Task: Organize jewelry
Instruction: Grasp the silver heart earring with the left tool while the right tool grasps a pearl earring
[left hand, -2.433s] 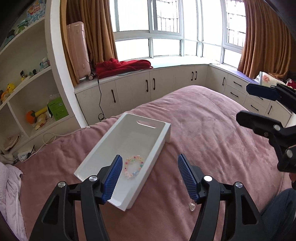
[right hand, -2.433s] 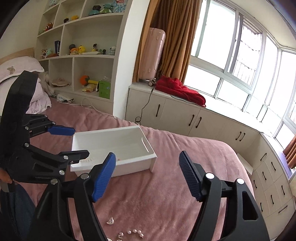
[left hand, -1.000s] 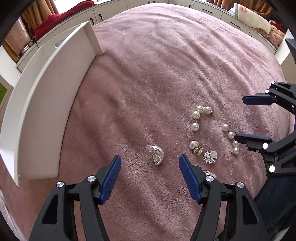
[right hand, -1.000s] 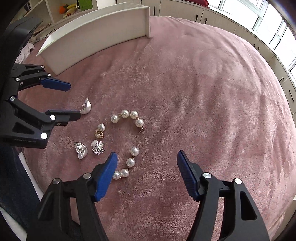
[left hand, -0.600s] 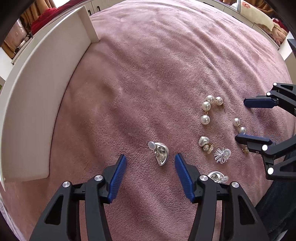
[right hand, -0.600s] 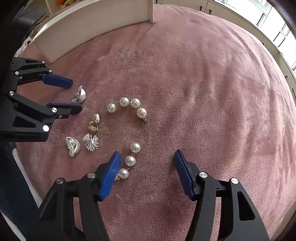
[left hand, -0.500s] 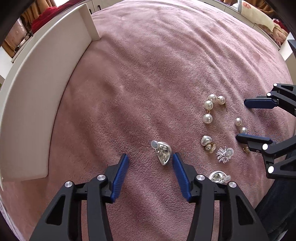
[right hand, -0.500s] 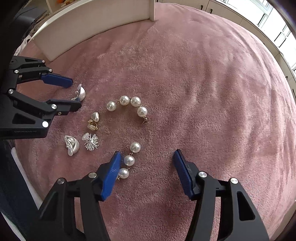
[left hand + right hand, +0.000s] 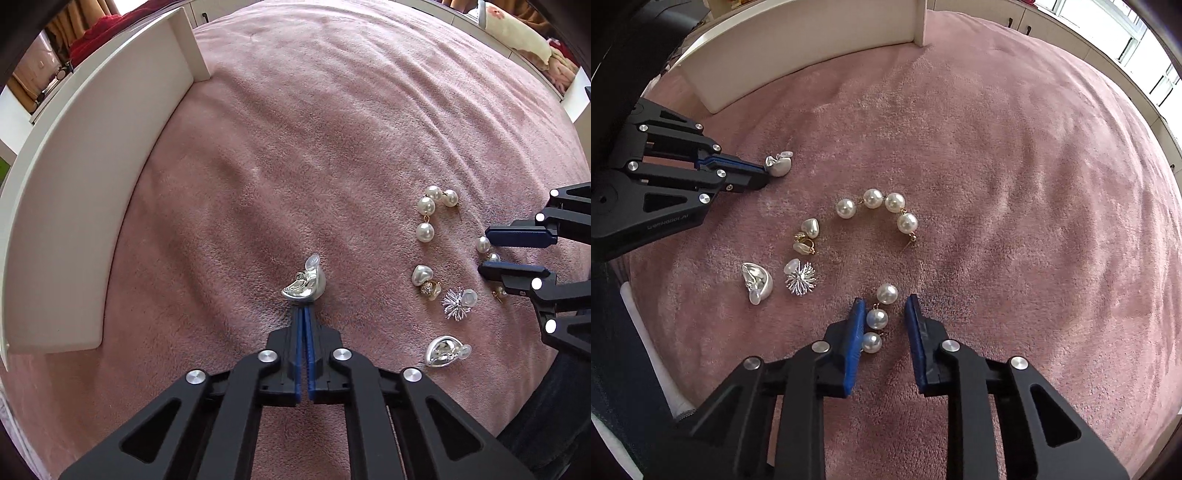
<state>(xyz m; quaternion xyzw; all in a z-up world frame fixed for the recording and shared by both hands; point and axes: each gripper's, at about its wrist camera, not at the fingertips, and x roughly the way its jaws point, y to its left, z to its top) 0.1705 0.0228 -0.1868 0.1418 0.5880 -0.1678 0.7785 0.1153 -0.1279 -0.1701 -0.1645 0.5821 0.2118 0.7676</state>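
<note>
Now left hand-held gripper (image 9: 303,308) clamped on silver earring (image 9: 304,286), right hand-held gripper (image 9: 884,310) straddling pearl strand (image 9: 877,318).

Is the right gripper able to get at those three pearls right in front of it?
Probably yes. The short strand of three white pearls already lies between the right gripper's blue fingers, which have just been closing. One finger touches it, the other stands apart, and nothing blocks the way on the pink blanket.

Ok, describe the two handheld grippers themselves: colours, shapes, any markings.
Both the left gripper and the right gripper share one build: matte black angular linkage arms with triangular cut-outs, round silver screw heads at the joints, and flat blue ribbed pads on the fingers. The left gripper's side carries small embossed lettering, unreadable here. No cables show.
</note>
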